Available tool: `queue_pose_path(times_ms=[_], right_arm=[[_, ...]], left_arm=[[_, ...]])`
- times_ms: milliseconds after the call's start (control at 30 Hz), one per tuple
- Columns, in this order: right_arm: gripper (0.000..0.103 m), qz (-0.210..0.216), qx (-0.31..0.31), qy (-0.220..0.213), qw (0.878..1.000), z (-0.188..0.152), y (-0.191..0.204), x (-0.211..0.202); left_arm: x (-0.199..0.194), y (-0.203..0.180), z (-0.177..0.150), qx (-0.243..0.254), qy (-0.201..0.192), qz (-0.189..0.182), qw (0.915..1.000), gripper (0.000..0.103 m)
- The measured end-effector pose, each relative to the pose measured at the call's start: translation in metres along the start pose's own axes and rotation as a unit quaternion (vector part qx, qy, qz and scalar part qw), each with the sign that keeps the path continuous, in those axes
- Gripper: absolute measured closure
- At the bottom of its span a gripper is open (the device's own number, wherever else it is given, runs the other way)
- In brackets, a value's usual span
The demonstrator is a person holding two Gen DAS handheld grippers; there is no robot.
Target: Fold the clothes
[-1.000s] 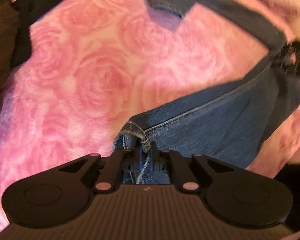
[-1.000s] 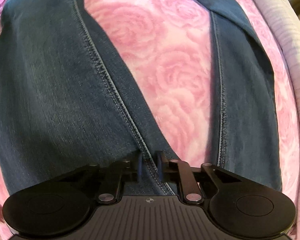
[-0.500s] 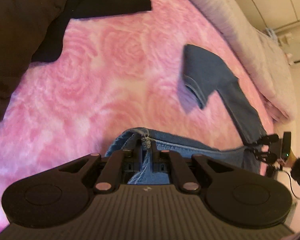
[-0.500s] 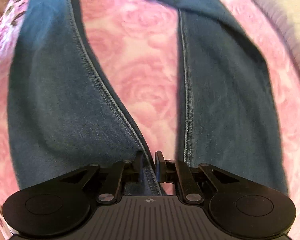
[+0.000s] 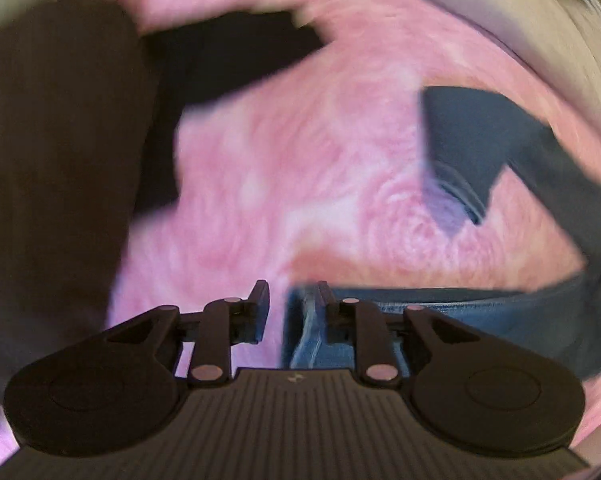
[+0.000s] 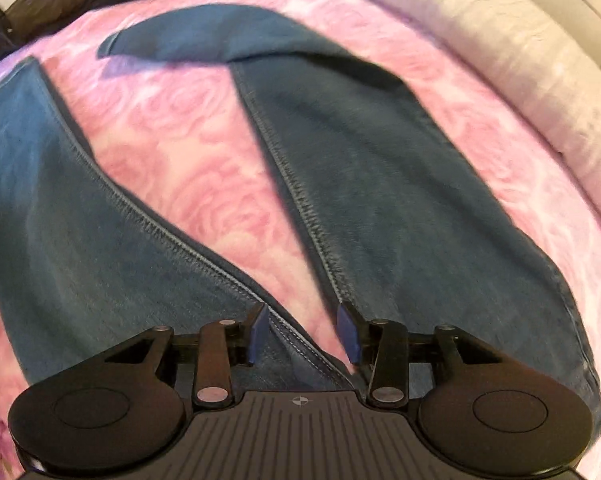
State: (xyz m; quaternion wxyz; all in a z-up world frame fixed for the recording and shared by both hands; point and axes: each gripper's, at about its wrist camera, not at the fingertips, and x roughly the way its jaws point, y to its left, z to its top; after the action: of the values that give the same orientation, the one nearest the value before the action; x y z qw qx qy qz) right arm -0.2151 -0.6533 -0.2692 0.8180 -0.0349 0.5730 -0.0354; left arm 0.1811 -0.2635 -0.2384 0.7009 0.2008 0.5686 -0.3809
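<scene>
Jeans lie spread on the pink rose blanket, legs apart. Left hand-held gripper has jaws apart, hem beside its right finger. Right hand-held gripper gapes over the inseam. Dark clothes far left.

The left gripper stands with fingers apart above the pink blanket; the jeans hem touches its right finger. Dark clothing lies at the blanket's left edge.

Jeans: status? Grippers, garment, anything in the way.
Left gripper open, hem beside its right finger. Right gripper open over inseam. Jeans flat on pink blanket, legs spread. Dark clothes left of the jeans, apart.
</scene>
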Motion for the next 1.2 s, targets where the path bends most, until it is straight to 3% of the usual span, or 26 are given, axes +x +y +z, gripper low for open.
queue_pose_path(times_ms=[100, 167, 200, 333, 367, 400, 467, 533, 633, 700, 733, 833, 900, 967, 1033, 1067, 1133, 1200], right_arm=[[0.061, -0.005, 0.021, 0.002, 1.000, 0.004, 0.002, 0.009], [0.061, -0.005, 0.027, -0.001, 1.000, 0.005, 0.005, 0.016], [0.061, -0.007, 0.026, -0.002, 1.000, 0.006, 0.007, 0.017], [0.060, -0.006, 0.016, -0.001, 1.000, 0.006, 0.018, 0.027], [0.060, -0.006, 0.015, 0.000, 1.000, 0.005, 0.019, 0.028], [0.060, -0.007, 0.017, 0.001, 1.000, 0.003, 0.020, 0.028], [0.060, -0.008, 0.024, 0.002, 1.000, -0.001, 0.020, 0.027], [0.060, -0.010, 0.028, 0.005, 1.000, -0.007, 0.020, 0.025], [0.059, -0.018, 0.033, 0.007, 0.999, -0.013, 0.019, 0.021], [0.059, -0.024, 0.038, 0.008, 0.999, -0.016, 0.018, 0.019], [0.059, -0.026, 0.043, 0.007, 0.999, -0.016, 0.017, 0.018], [0.058, -0.032, 0.053, -0.001, 0.998, -0.013, 0.016, 0.013], [0.058, -0.036, 0.057, -0.005, 0.998, -0.011, 0.018, 0.010], [0.057, -0.036, 0.062, -0.009, 0.997, -0.010, 0.021, 0.008], [0.057, -0.038, 0.061, -0.010, 0.997, -0.010, 0.025, 0.008], [0.057, -0.041, 0.059, -0.009, 0.997, -0.009, 0.028, 0.010], [0.057, -0.054, 0.047, -0.006, 0.997, -0.007, 0.033, 0.015], [0.057, -0.072, 0.030, 0.000, 0.997, -0.005, 0.037, 0.023]], left_arm=[[0.008, -0.063, 0.012, 0.139, -0.029, -0.001, 0.9898, 0.063], [0.027, -0.111, 0.010, 0.245, -0.056, 0.004, 0.9678, 0.060], [0.038, -0.135, 0.008, 0.297, -0.071, 0.007, 0.9521, 0.058], [0.083, -0.206, -0.005, 0.468, -0.121, 0.029, 0.8747, 0.052], [0.097, -0.216, -0.008, 0.503, -0.126, 0.058, 0.8532, 0.053], [0.107, -0.222, -0.009, 0.529, -0.127, 0.081, 0.8349, 0.066], [0.107, -0.220, 0.004, 0.535, -0.111, 0.087, 0.8331, 0.087], [0.105, -0.216, 0.020, 0.533, -0.099, 0.093, 0.8351, 0.094], [0.080, -0.188, 0.082, 0.444, -0.133, 0.104, 0.8799, 0.094], [0.063, -0.170, 0.123, 0.382, -0.156, 0.111, 0.9043, 0.093], [0.055, -0.161, 0.143, 0.350, -0.167, 0.114, 0.9148, 0.090], [0.029, -0.133, 0.204, 0.252, -0.198, 0.123, 0.9393, 0.068], [0.016, -0.117, 0.239, 0.198, -0.215, 0.129, 0.9477, 0.064], [0.029, -0.125, 0.228, 0.248, -0.206, 0.144, 0.9355, 0.060], [0.053, -0.138, 0.200, 0.331, -0.179, 0.148, 0.9144, 0.058], [0.069, -0.145, 0.181, 0.392, -0.170, 0.159, 0.8899, 0.057], [0.101, -0.159, 0.142, 0.509, -0.149, 0.179, 0.8288, 0.057], [0.134, -0.164, 0.111, 0.607, -0.138, 0.202, 0.7561, 0.055]])
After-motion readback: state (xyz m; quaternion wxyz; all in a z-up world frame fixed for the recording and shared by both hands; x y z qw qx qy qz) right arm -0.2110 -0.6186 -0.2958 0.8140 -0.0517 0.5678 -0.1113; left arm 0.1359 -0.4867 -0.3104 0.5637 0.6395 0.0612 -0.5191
